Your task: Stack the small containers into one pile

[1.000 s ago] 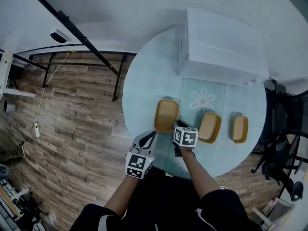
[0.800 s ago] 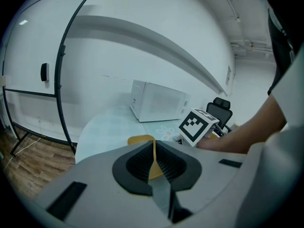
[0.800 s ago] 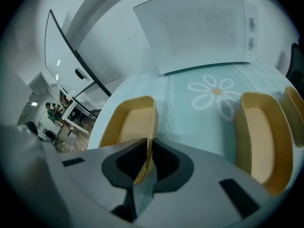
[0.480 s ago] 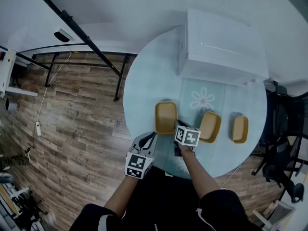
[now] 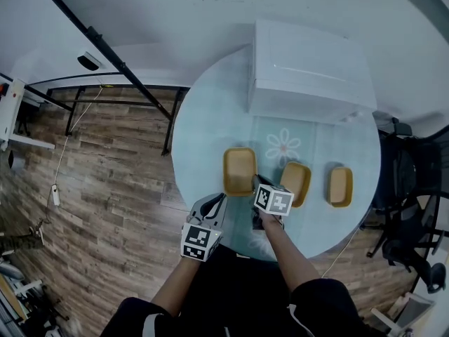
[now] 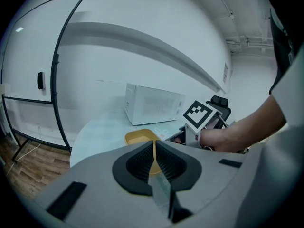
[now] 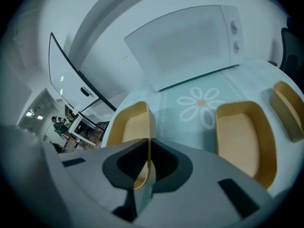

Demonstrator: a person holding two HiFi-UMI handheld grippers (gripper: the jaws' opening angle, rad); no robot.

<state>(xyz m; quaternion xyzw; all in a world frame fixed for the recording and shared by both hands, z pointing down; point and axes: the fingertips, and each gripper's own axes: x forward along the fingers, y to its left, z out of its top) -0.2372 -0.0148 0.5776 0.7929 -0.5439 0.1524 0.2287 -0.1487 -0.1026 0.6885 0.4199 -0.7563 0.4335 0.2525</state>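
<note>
My right gripper [image 7: 148, 146] has its jaws pressed together on the thin side wall of the left container [image 5: 240, 170], a shallow yellow tub. That wall runs straight down into the slit between the two dark pads, so the tub is pinched by its rim on the side nearest me. It sits on the round table [image 5: 205, 128], close to the edge where I stand, and I cannot tell whether its base is lifted or still resting on the pale blue cloth. The middle container [image 5: 295, 183] lies just to its right with a clear strip of cloth between them. The right container [image 5: 340, 186] lies further along the same row, also on its own. All three are open side up and none is nested in another. Behind the row, a white flower print [image 5: 283, 148] marks the cloth, and a white microwave [image 5: 305, 72] stands at the far side of the table. My left gripper [image 6: 155, 148] hangs at the table's near edge, just left of the pinched tub. Its jaws are drawn together with nothing between them, and only a sliver of yellow shows beyond the slit.
</note>
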